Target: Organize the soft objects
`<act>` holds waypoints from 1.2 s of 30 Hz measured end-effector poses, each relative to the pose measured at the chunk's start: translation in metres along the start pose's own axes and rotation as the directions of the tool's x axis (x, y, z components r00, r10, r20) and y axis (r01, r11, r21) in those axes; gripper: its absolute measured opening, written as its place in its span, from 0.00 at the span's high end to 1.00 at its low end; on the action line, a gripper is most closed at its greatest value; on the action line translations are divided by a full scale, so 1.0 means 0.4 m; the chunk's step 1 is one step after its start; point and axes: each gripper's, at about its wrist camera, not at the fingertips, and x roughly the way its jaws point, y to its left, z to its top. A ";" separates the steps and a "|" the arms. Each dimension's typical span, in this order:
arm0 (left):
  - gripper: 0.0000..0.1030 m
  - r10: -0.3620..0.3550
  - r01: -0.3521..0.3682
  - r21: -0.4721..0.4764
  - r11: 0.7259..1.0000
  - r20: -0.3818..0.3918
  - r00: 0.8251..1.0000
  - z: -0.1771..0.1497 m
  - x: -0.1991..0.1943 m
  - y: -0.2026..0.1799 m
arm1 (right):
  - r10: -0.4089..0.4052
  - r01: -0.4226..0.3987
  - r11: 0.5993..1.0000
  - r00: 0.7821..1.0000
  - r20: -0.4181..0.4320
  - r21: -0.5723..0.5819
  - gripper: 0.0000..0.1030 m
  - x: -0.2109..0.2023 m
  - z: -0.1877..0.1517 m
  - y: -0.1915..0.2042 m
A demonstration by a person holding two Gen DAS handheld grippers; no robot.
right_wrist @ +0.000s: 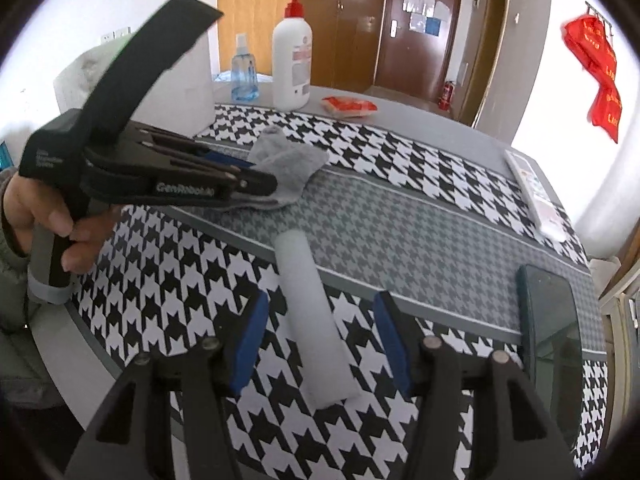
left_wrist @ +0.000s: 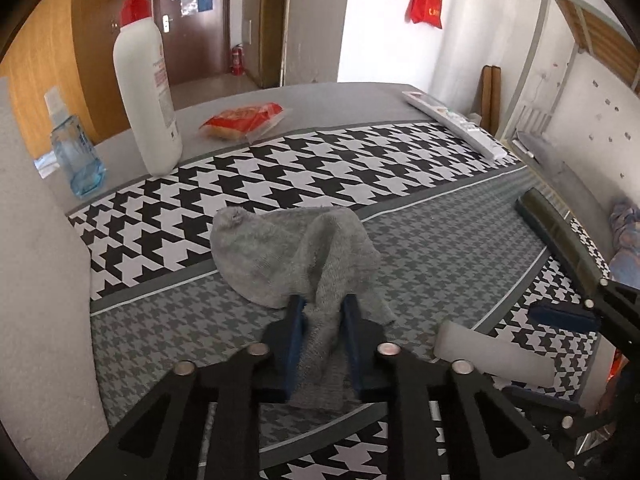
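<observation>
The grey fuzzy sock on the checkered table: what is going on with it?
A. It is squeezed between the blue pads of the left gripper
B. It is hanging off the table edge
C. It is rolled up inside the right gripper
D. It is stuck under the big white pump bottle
A: in the left wrist view the grey fuzzy sock bunches up between the closed blue pads of the left gripper.
</observation>
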 end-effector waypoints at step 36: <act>0.87 0.007 -0.027 0.060 0.998 0.314 0.949 -0.070 -0.329 0.004 | -0.109 0.052 0.956 0.977 0.182 0.289 0.87 -0.130 0.030 0.024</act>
